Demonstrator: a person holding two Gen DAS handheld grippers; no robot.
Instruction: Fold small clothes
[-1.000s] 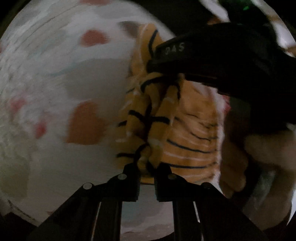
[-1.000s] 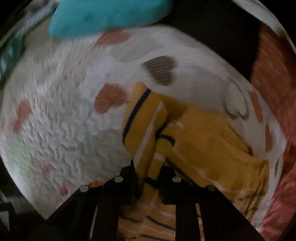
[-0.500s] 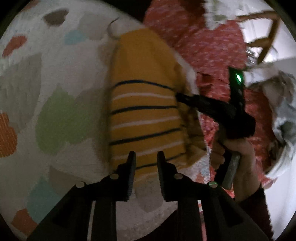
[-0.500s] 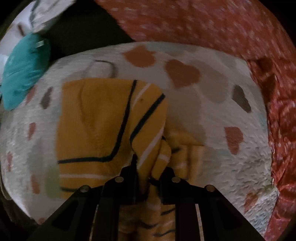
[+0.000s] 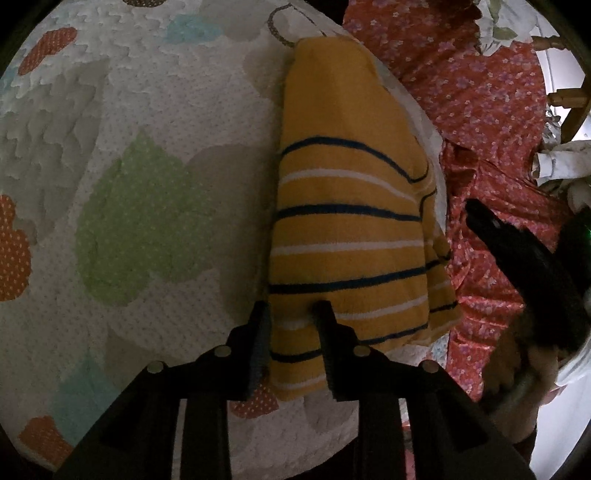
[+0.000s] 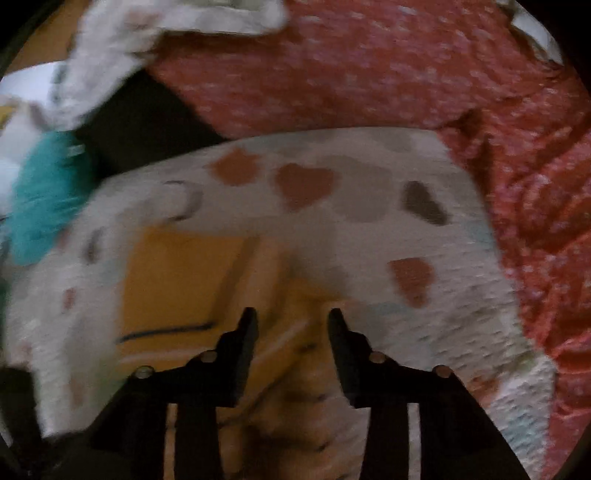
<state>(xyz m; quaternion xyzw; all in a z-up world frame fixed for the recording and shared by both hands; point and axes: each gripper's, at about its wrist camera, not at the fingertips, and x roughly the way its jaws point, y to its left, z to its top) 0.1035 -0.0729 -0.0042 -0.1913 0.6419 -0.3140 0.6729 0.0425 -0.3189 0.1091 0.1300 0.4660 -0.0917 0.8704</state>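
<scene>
A yellow top [image 5: 347, 229] with dark blue and white stripes lies folded in a long strip on a white quilted mat [image 5: 155, 110] with coloured patches. My left gripper [image 5: 291, 317] sits at the top's near end. Its jaws are opening, and the cloth's edge lies loose between the fingers. In the blurred right wrist view the top [image 6: 177, 280] lies low on the left. My right gripper [image 6: 291, 317] hovers over its right edge, its jaws opening with nothing pinched. The left wrist view shows the right gripper [image 5: 480, 218], held by a hand [image 5: 535, 373], beside the top.
A red flowered cloth [image 5: 480, 110] spreads right of the mat and also behind the mat [image 6: 406, 66]. A teal cloth [image 6: 44, 199] and a white crumpled cloth [image 6: 147, 33] lie at the far left. A wooden chair leg [image 5: 565, 99] stands at the far right.
Both grippers held bunched folds of the top a second ago. Now the top lies flat and folded, both jaws have spread, and the right gripper has drawn off to the top's right side.
</scene>
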